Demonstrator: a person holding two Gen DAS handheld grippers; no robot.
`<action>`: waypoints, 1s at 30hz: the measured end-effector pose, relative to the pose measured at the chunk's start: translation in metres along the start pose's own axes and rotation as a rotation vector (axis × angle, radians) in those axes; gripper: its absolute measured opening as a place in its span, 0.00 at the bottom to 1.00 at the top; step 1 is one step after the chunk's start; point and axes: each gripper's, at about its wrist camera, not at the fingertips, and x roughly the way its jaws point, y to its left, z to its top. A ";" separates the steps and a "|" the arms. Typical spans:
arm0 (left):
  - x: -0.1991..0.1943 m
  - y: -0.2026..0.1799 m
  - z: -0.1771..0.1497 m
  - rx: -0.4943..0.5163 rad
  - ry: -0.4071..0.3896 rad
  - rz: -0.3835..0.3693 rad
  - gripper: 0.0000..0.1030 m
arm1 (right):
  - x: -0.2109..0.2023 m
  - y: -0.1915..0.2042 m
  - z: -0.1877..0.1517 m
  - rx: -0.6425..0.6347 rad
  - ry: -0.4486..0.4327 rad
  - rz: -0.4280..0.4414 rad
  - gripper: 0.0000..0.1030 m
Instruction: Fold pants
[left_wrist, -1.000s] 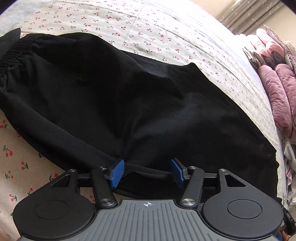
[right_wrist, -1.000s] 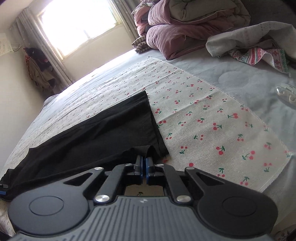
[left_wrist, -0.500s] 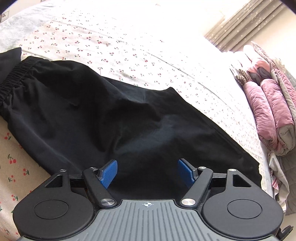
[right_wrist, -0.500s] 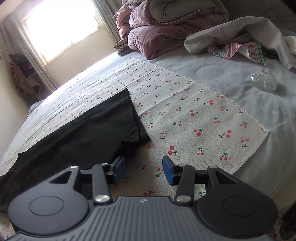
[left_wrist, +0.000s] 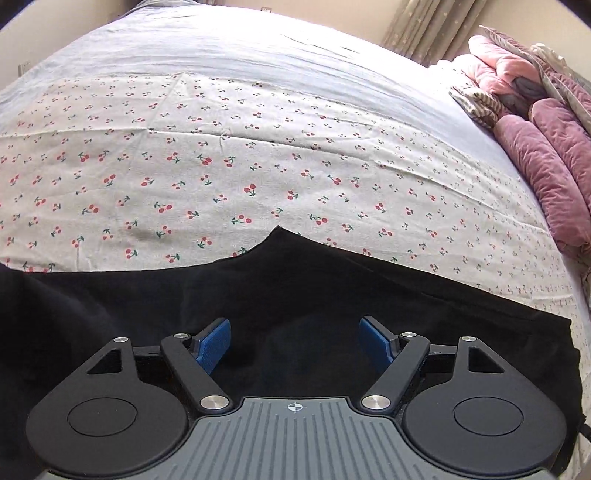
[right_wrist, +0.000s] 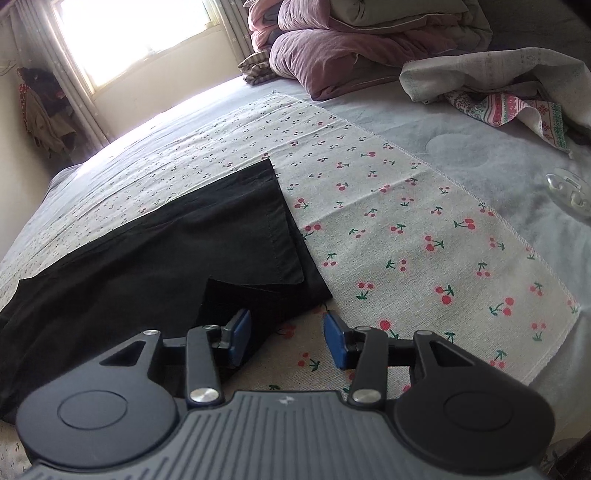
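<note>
Black pants (left_wrist: 295, 295) lie flat on a cherry-print cloth (left_wrist: 221, 166) on the bed, one leg folded over the other. In the right wrist view their leg ends (right_wrist: 266, 236) lie stacked, one hem a little offset. My left gripper (left_wrist: 293, 341) is open and empty, just above the pants' middle. My right gripper (right_wrist: 288, 338) is open and empty, at the near corner of the leg ends; its left pad (right_wrist: 240, 332) is over the black fabric, the right pad over the cloth.
Pink and purple quilts (left_wrist: 546, 147) are piled at the bed's end, also in the right wrist view (right_wrist: 351, 48). A crumpled patterned cloth (right_wrist: 509, 99) and a clear plastic object (right_wrist: 569, 188) lie on the grey sheet (right_wrist: 480, 155). A bright window (right_wrist: 129, 33) is behind.
My right gripper let go of the pant leg hem and opened, then drew back a little. My left gripper opened wider and tilted up, so more bed shows.
</note>
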 end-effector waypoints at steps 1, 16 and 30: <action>0.009 -0.002 0.005 0.009 0.006 0.022 0.77 | 0.001 0.001 0.001 -0.003 -0.001 0.003 0.27; 0.055 -0.013 0.020 0.133 -0.098 0.104 0.00 | 0.046 0.022 0.065 -0.066 0.038 0.016 0.25; 0.040 0.007 0.027 0.030 -0.162 0.008 0.00 | 0.110 0.063 0.118 -0.278 0.042 -0.122 0.00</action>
